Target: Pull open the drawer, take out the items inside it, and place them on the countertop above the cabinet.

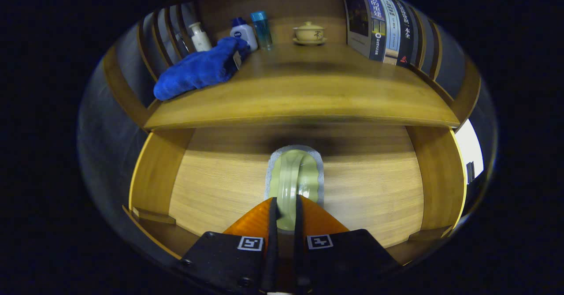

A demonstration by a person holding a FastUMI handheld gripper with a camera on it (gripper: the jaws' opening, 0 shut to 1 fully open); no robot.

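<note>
Pinching pale green scrubber (294, 176), gripper (286, 209) over open wooden drawer (374, 189).

Home setting, wooden cabinet (304, 96), books (383, 26), toiletry bottles (243, 32), lidded teacup (309, 32)

Sponge (294, 171) in open drawer (220, 184), towel (198, 69) on countertop (299, 96) above

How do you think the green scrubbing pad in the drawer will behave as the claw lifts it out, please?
The green scrubbing pad bows into a ridge where the claw pinches it, so it is probably soft and floppy. It looks thin and spongy, so likely light. Its free end lies on the drawer floor and may droop when raised; breakage seems unlikely.
</note>
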